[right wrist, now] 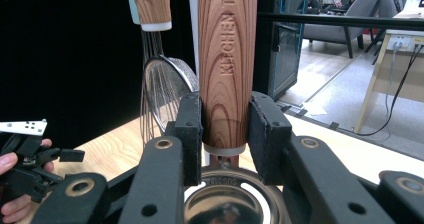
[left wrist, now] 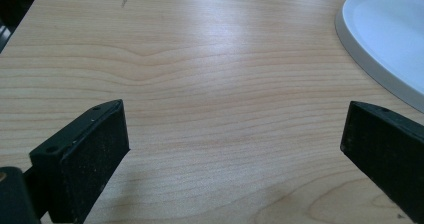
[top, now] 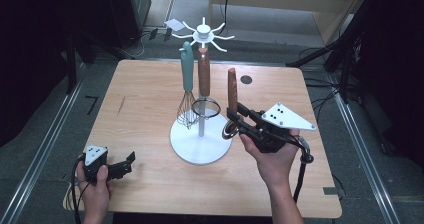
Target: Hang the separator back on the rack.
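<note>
While the left hand-held gripper (top: 131, 159) rests with jaws apart on the bench (top: 145, 94) at near left, the right hand-held gripper (right wrist: 225, 129) is clamped on the wooden-handled utensil (right wrist: 227, 59), upright just right of the white rack (top: 201, 143).

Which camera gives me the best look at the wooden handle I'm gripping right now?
The right gripper view: the wooden handle stands upright and close, clamped between the right hand-held gripper pads, lettering readable. The high view shows the handle small, beside the white rack. The left gripper view looks at the table.
</note>
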### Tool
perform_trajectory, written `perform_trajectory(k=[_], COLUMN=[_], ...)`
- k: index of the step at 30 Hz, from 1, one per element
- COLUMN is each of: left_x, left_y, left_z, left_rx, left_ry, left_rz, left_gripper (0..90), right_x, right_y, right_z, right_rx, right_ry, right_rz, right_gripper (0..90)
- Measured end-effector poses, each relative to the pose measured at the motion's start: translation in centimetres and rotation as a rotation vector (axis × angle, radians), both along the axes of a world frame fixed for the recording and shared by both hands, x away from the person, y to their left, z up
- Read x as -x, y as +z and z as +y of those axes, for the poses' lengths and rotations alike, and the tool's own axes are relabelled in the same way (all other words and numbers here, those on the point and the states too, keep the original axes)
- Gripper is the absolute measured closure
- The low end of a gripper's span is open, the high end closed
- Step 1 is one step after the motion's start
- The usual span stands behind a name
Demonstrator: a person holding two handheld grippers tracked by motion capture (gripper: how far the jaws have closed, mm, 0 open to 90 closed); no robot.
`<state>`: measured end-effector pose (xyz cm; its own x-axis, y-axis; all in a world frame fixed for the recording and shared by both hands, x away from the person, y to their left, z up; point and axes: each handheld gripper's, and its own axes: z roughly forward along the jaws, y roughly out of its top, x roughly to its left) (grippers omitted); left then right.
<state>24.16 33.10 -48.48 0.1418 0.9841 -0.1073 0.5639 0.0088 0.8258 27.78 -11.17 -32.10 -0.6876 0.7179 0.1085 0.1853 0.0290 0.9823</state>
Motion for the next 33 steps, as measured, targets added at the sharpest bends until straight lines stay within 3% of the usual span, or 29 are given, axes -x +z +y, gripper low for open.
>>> perform_trajectory(k=[33], left_x=[-0.1], left_y=[0.0], left_z=[0.0], left_rx=[-0.001], left_ry=[-0.004], left_rz=[0.004], left_gripper=[0.0], right_x=[-0.1], right_y=[2.3], right_z=[0.9], right_rx=[-0.037], right_ry=[0.01], right_rz=[-0.054], right_gripper=[70.4])
